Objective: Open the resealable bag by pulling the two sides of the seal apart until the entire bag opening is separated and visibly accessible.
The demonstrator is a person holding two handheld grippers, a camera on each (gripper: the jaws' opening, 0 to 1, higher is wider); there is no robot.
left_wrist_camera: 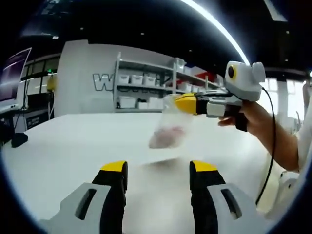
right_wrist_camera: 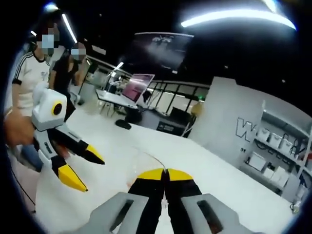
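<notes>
One bag (left_wrist_camera: 168, 127), clear plastic and blurred, hangs in the air above the white desk (left_wrist_camera: 73, 146), held by its top edge. We see something pinkish inside near its bottom, too soft to name. In the right gripper view only a thin curved edge of the bag (right_wrist_camera: 146, 161) shows, just past the yellow tips.

Right gripper (left_wrist_camera: 187, 104) comes in from the right in the left gripper view, a person's hand (left_wrist_camera: 251, 117) behind it, fingers pressed together on the bag's upper rim. Its own view agrees: right gripper (right_wrist_camera: 165, 174) tips meet with no gap we can see.

Left gripper (left_wrist_camera: 158, 168) is low and near in its own view, fingers spread, nothing between them, well short of the bag. From the right gripper view, the left gripper (right_wrist_camera: 83, 170) sits off to the left with its yellow tips apart, pointing toward the bag.

Step, as we judge it: one side of the seal is pinched, the other side is not yet taken. We cannot tell whether the seal is shut.

Next move calls for the left gripper to rise and go forward to the rim, take the opposite lip only, not both layers, then pull away from the right. Thin film is slippery; a shallow pinch may slide off.

Far side: shelving with white bins (left_wrist_camera: 146, 90), and a grey wall panel with letters (left_wrist_camera: 102, 82).
</notes>
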